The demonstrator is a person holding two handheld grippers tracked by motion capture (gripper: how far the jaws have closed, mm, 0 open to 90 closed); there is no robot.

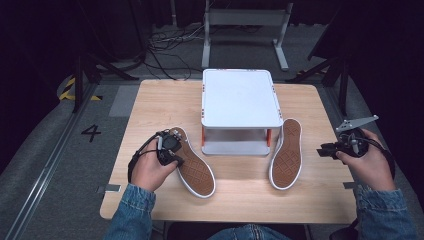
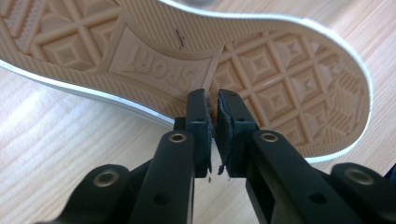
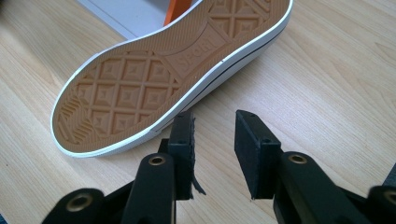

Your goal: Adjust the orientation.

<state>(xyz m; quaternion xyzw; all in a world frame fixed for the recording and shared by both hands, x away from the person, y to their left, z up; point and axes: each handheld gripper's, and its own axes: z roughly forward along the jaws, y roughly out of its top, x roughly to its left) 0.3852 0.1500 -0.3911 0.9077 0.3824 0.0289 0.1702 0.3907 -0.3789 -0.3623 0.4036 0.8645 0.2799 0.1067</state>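
Surface: light wood-grain top with rounded corners, set on a grey floor; the room beyond is dark. A number "4" is marked on the floor to the left, with yellow-and-black hazard tape farther back. Cables trail over the floor behind, before a grey metal frame.

Left tool: held in the person's left hand, denim sleeve at the wrist. In the left gripper view the jaws stand together at the edge of the left shoe, with only a thin slit between the pads; whether they pinch the rim cannot be told.

Left shoe: sole up, lying on the surface just left of the white stand, toe towards the person. Tan rubber sole with diamond tread and white rim; the word "SPORT" is moulded at mid-sole, seen upside down.

White stand: two-level, flat white top, orange posts, at centre of the surface.

Right shoe: sole up, just right of the stand, its heel end beside the stand's corner. Same tan tread; "SPORT" moulded at mid-sole.

Right tool: in the person's right hand, near the right edge of the surface, apart from the right shoe. Its jaws stand apart with nothing between them.
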